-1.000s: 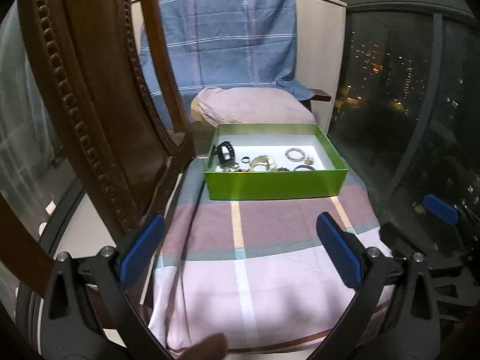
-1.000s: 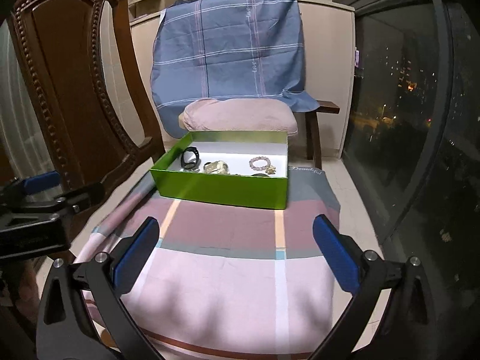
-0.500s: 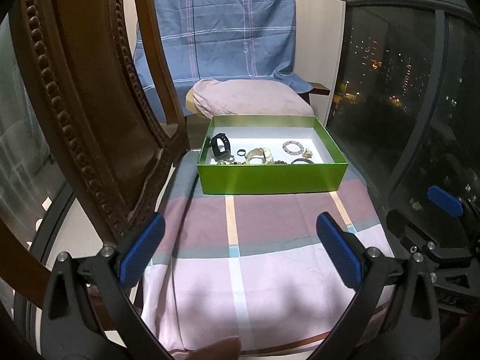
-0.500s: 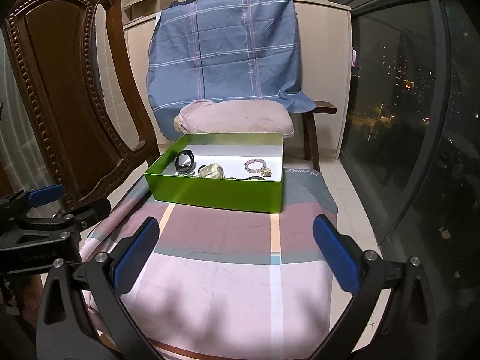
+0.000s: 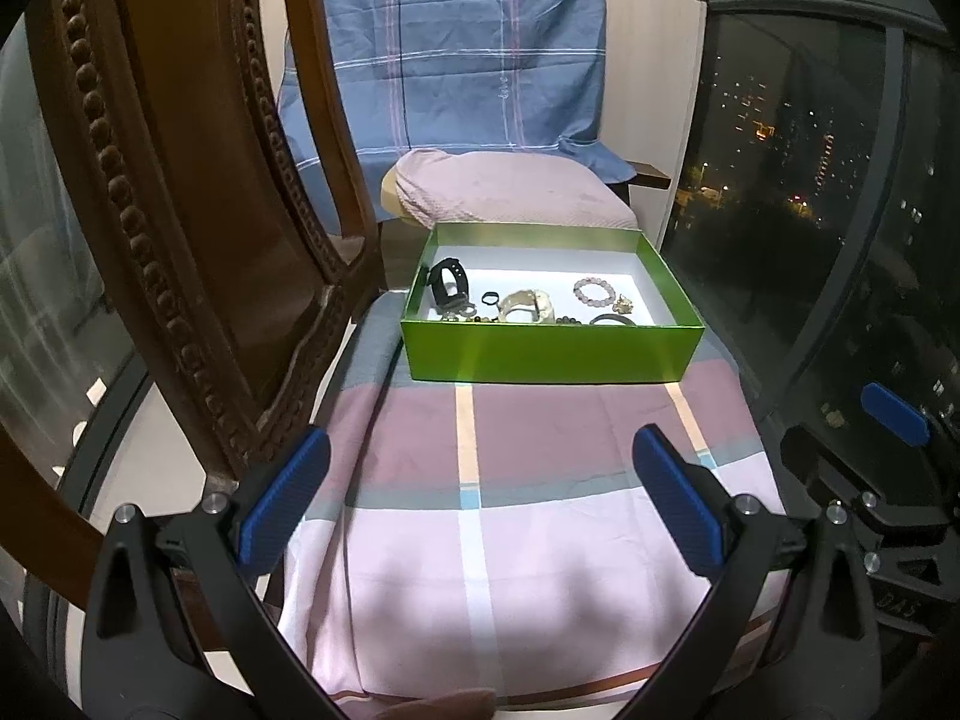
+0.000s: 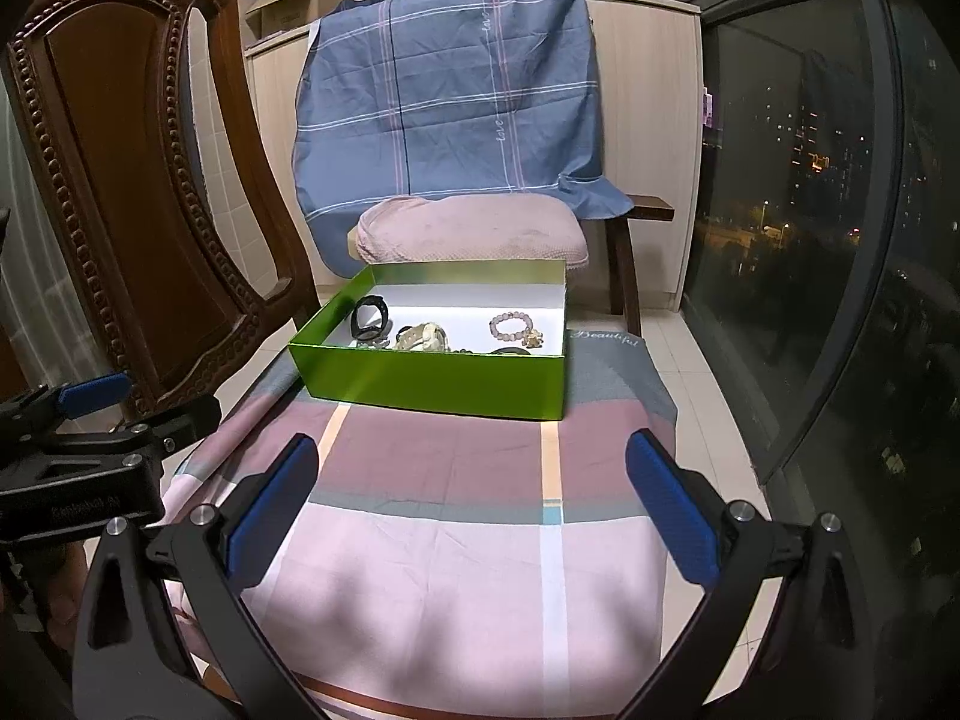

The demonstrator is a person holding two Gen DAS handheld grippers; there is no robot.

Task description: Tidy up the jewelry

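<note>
Nearest, the left gripper (image 5: pixel 480 501) hangs with its blue-padded fingers spread wide and nothing between them, above a pink, mauve and grey checked cloth (image 5: pixel 528 546). The right gripper (image 6: pixel 471 495) is spread just as wide and also holds nothing, over the same cloth; it shows at the right edge of the left view, and the left one shows at the left edge of the right view.

Further back on the cloth sits an open green box (image 5: pixel 552 354) with a white inside. The jewelry lies in it: a black watch (image 5: pixel 445 289) standing on edge at the left, a small dark ring (image 5: pixel 490 298) beside it, a pale cream bracelet (image 5: pixel 528 306) in the middle, a pink bead bracelet (image 5: pixel 594 291) to the right with a small gold charm (image 5: pixel 624 303) touching it, and a dark bangle (image 5: pixel 612 319) near the front wall.

A carved wooden chair (image 6: pixel 138 192) stands to the left. Behind the box lies a pink cushion (image 6: pixel 471 234), and beyond that hangs a blue checked sheet (image 6: pixel 450 108). Dark windows (image 6: pixel 810 180) fill the right side.
</note>
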